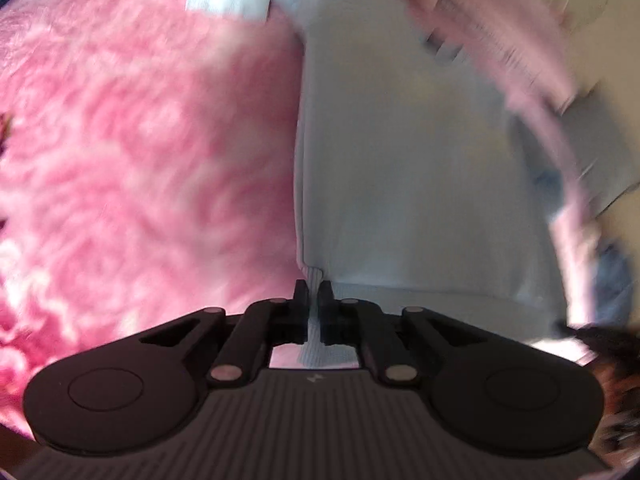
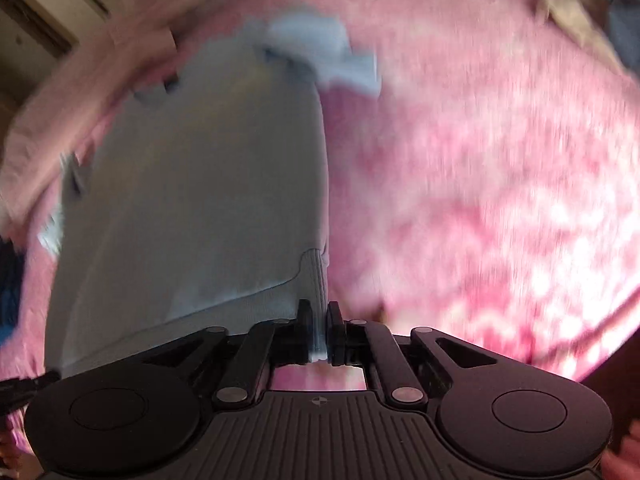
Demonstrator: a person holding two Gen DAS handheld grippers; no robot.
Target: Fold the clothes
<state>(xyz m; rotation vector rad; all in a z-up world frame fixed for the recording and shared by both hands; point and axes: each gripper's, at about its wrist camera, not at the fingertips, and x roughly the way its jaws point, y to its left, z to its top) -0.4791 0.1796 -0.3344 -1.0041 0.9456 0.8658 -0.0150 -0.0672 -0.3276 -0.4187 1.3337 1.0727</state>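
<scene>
A pale blue-grey sweatshirt (image 1: 400, 160) hangs stretched over a pink fluffy blanket (image 1: 140, 140). My left gripper (image 1: 314, 288) is shut on its ribbed hem corner, with the garment running away from the fingers. In the right wrist view the same sweatshirt (image 2: 208, 184) fills the left half. My right gripper (image 2: 318, 312) is shut on the other ribbed hem corner. A folded-over sleeve or cuff (image 2: 320, 52) shows at the far end. Both views are blurred by motion.
The pink blanket (image 2: 480, 180) covers the bed all around. A pale pink cloth band (image 1: 500, 52) runs along the sweatshirt's far side. A door and wall (image 2: 36, 12) show at the upper left. A dark blue item (image 2: 10, 292) lies at the left edge.
</scene>
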